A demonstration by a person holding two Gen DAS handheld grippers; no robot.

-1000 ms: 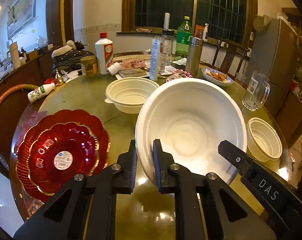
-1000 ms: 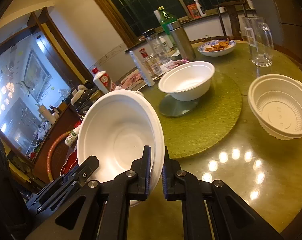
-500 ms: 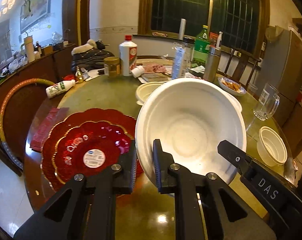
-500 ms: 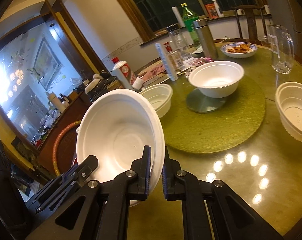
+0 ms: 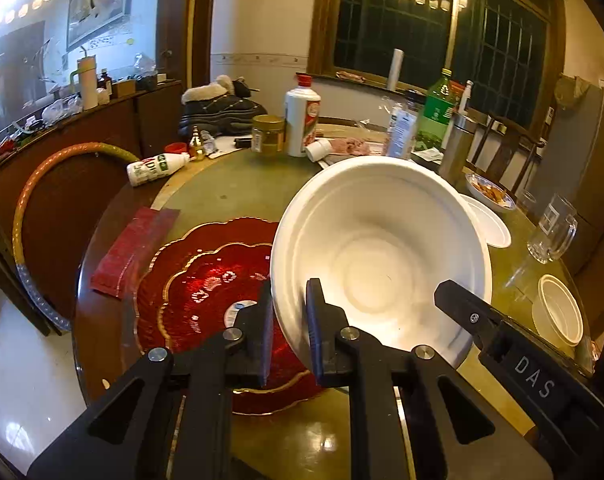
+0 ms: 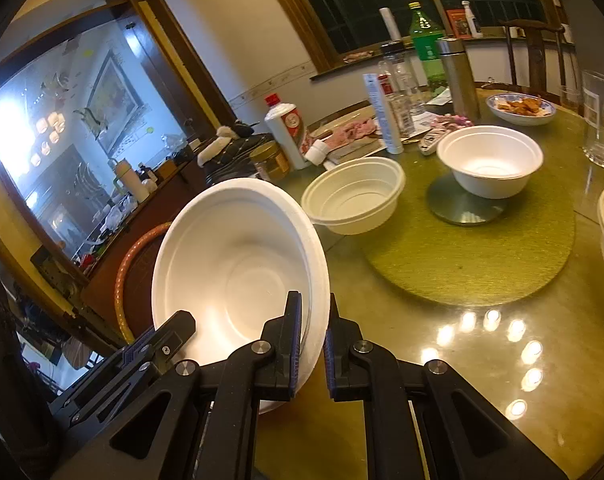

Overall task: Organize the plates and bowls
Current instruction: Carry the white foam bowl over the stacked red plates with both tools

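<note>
Swinging leftward over the last second, both views have brought the red plates (image 5: 206, 300) from the 9 o'clock edge to directly beneath the white bowl (image 5: 381, 256). Left gripper (image 5: 288, 320) and right gripper (image 6: 311, 344) each have their jaws clamped on opposite rims of that bowl, held tilted above the table (image 6: 481, 360). Farther off, toward 1 o'clock, two more bowls (image 6: 353, 196) wait. Setting down on the plates looks likely next.
</note>
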